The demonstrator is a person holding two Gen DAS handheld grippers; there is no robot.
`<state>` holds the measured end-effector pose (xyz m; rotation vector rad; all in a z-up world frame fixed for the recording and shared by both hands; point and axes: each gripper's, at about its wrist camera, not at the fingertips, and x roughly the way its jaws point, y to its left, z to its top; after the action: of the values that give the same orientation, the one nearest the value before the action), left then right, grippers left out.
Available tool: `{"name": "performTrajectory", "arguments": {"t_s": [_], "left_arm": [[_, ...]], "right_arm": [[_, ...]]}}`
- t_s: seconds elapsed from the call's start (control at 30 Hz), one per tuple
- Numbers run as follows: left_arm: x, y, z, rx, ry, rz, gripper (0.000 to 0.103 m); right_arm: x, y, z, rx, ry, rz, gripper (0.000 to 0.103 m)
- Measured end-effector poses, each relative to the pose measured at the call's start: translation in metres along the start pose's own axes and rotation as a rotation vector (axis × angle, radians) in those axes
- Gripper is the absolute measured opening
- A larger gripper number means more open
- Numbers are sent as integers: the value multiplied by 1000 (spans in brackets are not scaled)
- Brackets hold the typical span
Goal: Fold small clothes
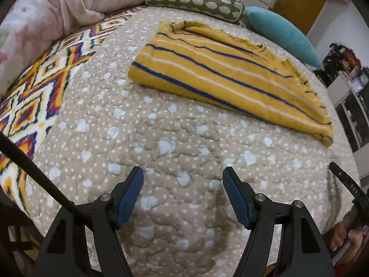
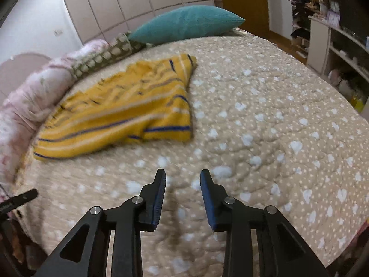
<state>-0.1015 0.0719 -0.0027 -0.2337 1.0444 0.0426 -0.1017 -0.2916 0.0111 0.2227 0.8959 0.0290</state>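
A yellow garment with blue and white stripes (image 1: 226, 76) lies folded on the beige dotted quilt (image 1: 161, 143), well ahead of my left gripper. It also shows in the right wrist view (image 2: 124, 110), ahead and to the left, blurred. My left gripper (image 1: 183, 175) is open and empty above bare quilt, apart from the garment. My right gripper (image 2: 183, 176) is open and empty above the quilt (image 2: 265, 127). The tip of the right gripper shows at the right edge of the left wrist view (image 1: 346, 180).
A teal pillow (image 1: 281, 34) and an olive patterned bolster (image 1: 196, 2) lie behind the garment. A pink floral blanket (image 1: 57, 4) and a bright zigzag blanket (image 1: 41, 85) lie to the left. Shelves (image 2: 334, 46) stand beyond the bed's right side.
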Motion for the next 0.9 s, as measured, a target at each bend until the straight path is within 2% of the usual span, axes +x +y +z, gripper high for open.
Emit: {"name": "performTrajectory", "arguments": {"t_s": [0.13,0.3,0.67,0.9], "left_arm": [[7,-15,-4,64,6,44,84],[15,-31,-9,122,-6,121,90],[18,-32,-18,141,-55,126,97],[20,-34,-18,141,-56,125,98]], "right_arm": [[7,-2,-10,-8,-3,-15,36],[8,2,-13,-30,-4,-17,44],[9,9,-20,-50,-34,-21,56],[10,14,-23,-70,-45,-30,63]]}}
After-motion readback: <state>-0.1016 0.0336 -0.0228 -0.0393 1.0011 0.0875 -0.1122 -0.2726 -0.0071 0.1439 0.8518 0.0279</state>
